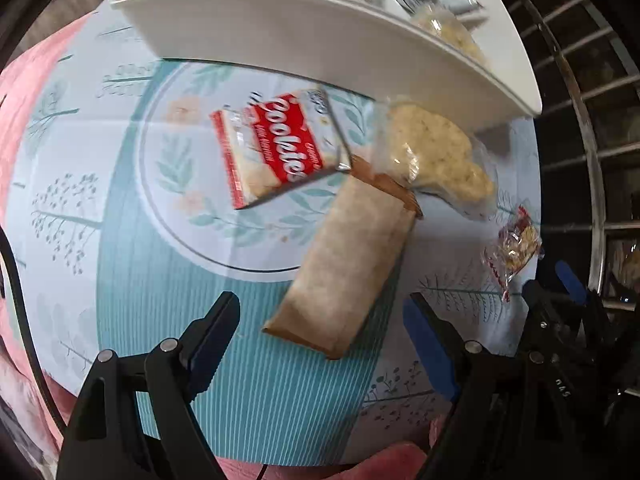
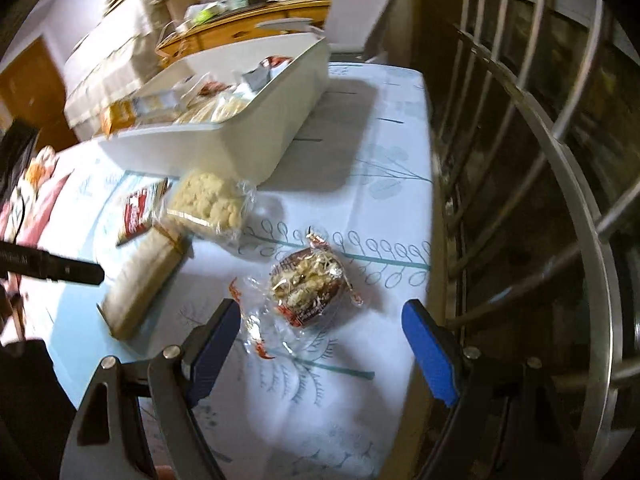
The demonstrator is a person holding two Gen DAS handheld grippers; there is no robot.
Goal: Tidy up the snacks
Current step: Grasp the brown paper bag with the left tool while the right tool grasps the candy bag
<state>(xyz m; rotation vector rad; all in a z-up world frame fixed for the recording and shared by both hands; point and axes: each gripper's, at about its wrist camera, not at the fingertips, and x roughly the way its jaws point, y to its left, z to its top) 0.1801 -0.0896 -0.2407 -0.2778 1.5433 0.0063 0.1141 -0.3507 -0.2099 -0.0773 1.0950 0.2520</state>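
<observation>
A white bin (image 1: 280,36) with several snack packs in it stands at the back of the table; it also shows in the right wrist view (image 2: 240,140). In front of it lie a red cookie packet (image 1: 276,148), a tan wrapped bar (image 1: 348,264) and a clear bag of pale crackers (image 1: 436,156). My left gripper (image 1: 324,312) is open, low over the near end of the tan bar. A clear-wrapped muffin (image 2: 308,284) lies near the table's right edge. My right gripper (image 2: 320,320) is open just short of it.
The floral tablecloth (image 1: 160,240) covers the table. A metal railing (image 2: 540,160) runs close along the table's right edge. The right gripper shows at the right of the left wrist view (image 1: 568,300). Furniture with clutter stands behind the bin (image 2: 240,12).
</observation>
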